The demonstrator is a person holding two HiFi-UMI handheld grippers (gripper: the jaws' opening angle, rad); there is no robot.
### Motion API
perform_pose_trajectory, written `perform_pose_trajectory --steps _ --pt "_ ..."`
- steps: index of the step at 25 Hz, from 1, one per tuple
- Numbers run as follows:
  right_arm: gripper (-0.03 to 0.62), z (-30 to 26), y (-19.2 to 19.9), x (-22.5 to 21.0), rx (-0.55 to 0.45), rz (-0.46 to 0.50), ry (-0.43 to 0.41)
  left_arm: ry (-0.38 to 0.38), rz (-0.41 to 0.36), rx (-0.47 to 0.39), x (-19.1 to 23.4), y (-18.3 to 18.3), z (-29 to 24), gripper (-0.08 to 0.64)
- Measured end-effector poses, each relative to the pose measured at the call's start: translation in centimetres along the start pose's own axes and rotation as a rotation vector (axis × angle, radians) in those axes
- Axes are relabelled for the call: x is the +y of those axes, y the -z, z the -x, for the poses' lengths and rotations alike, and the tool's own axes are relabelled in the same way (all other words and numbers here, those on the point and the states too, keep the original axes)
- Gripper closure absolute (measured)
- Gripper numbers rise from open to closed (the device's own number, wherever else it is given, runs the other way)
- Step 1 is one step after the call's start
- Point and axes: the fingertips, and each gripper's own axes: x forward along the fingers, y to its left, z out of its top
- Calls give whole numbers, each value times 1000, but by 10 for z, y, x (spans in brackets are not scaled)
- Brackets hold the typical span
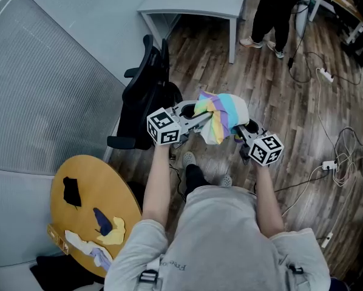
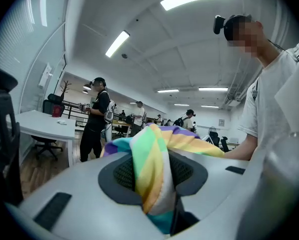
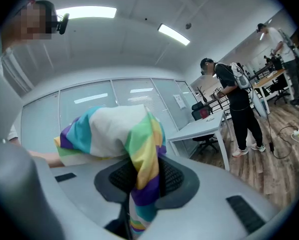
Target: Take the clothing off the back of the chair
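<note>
Jaws of the left gripper (image 2: 157, 184) are pinched on one fold of the rainbow-striped clothing (image 1: 221, 111), and those of the right gripper (image 3: 142, 184) are clamped on another fold. The garment is held bunched in the air between the two grippers, its long axis running from one to the other across the person's front, with a short end hanging by the left jaws. It is apart from the black chair (image 1: 146, 93), which stands near the left gripper.
</note>
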Motion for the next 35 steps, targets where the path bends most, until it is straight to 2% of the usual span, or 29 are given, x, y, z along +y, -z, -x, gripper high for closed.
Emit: perform_pose_trajectory --steps 6,10,18,24,27,30,35 --pt "492 9 29 -6 28 -31 21 -37 63 4 -12 38 1 422" --pt "491 10 43 -7 52 -48 27 -97 89 0 -14 57 5 422" --pt "491 7 46 -12 74 -22 58 -345 129 16 2 86 13 422" --pt "491 6 48 -19 94 -23 70 -566 149 82 14 111 11 420" --pt "489 6 55 -24 121 -30 90 -672 198 117 16 131 11 420" --pt "489 7 63 -26 154 -24 106 -712 247 117 17 140 12 420" --pt "486 7 73 -21 193 -2 74 -759 254 113 19 141 18 420"
